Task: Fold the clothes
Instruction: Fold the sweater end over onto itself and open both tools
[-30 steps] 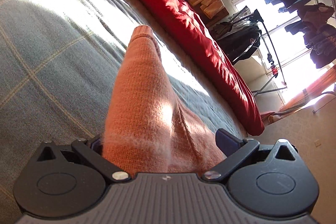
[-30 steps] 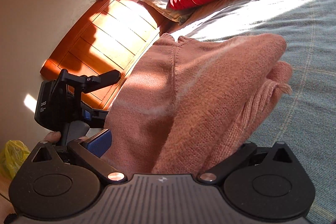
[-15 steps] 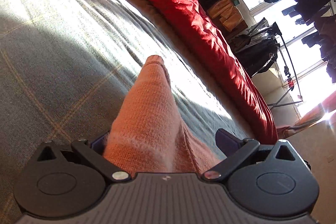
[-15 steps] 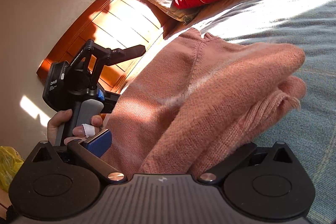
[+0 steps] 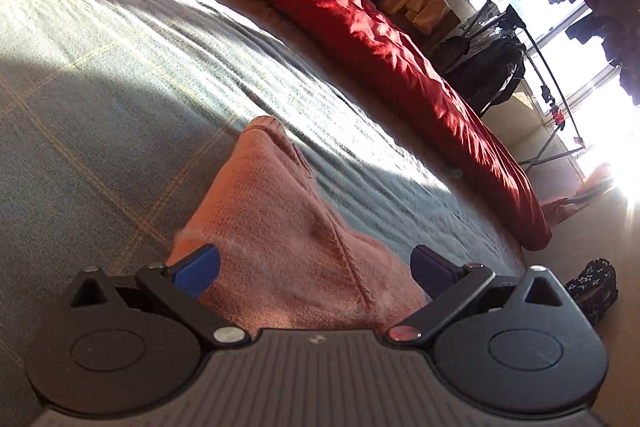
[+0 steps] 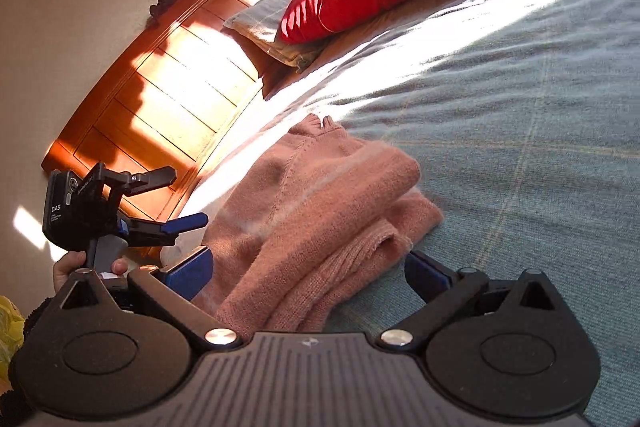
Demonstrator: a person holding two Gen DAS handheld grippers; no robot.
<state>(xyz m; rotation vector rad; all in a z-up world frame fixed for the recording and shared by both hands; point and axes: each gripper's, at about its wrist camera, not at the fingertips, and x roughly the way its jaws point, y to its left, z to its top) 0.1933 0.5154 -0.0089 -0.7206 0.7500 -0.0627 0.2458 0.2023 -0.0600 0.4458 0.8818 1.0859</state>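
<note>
1. Left wrist view: the left gripper (image 5: 314, 265) is seen with its blue fingers (image 5: 198, 269) spread wide, nothing being clamped. The pink sweater (image 5: 280, 227) lies folded between them on the grey-blue checked bedspread (image 5: 100, 107). A red duvet (image 5: 380, 39) is bunched along the far edge.
2. Right wrist view: the right gripper (image 6: 308, 273) is likewise held apart over the sweater's (image 6: 320, 195) near edge. The left gripper (image 6: 188, 221) is seen beside the sweater, held by a hand (image 6: 70, 269), before a wooden headboard (image 6: 168, 79).

Sunlit grey checked bedspread (image 6: 520, 87), wooden headboard (image 6: 160, 99), red duvet (image 5: 360, 27), bright window (image 5: 580, 59)
</note>
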